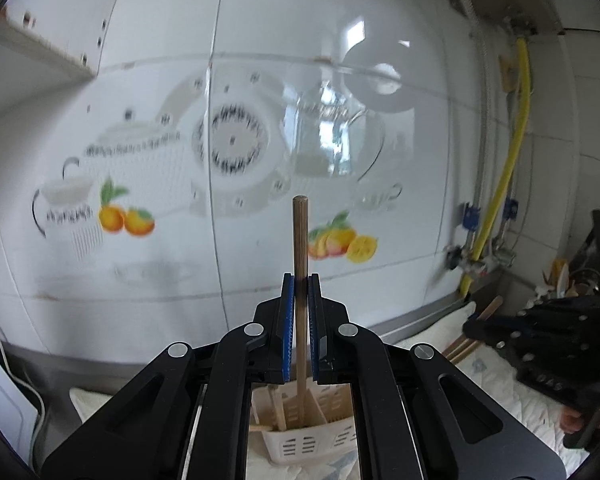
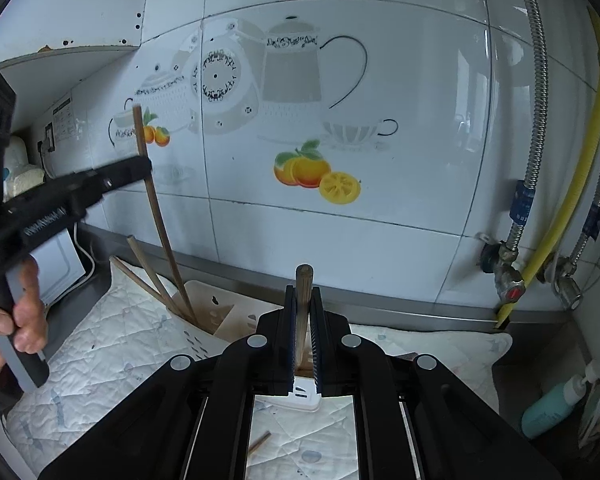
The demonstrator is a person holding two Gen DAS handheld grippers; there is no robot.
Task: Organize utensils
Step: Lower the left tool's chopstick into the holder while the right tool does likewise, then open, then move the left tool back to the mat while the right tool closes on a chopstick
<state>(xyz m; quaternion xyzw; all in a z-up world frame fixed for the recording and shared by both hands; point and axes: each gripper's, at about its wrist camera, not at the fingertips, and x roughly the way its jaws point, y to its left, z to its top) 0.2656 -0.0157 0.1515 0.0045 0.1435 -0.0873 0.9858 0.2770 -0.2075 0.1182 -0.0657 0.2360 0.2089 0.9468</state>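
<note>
My left gripper [image 1: 300, 280] is shut on a long wooden chopstick [image 1: 300, 236] that stands nearly upright, its lower end inside the white slotted utensil basket [image 1: 300, 446]. The right wrist view shows this left gripper [image 2: 146, 166] on the left with that chopstick [image 2: 156, 208] leaning into the basket [image 2: 204, 344], beside two other sticks [image 2: 148, 268]. My right gripper [image 2: 303, 292] is shut on a thicker wooden handle [image 2: 304, 276] just above the basket's near end. In the left wrist view the right gripper [image 1: 532, 336] is at the far right.
A quilted white cloth [image 2: 100, 344] covers the counter under the basket, with a short loose stick [image 2: 260, 442] on it. The tiled wall stands close behind. A yellow hose [image 2: 580, 184] and valves [image 2: 508, 276] are at right, with a teal bottle [image 2: 548, 408] below. A white appliance [image 2: 60, 260] sits at left.
</note>
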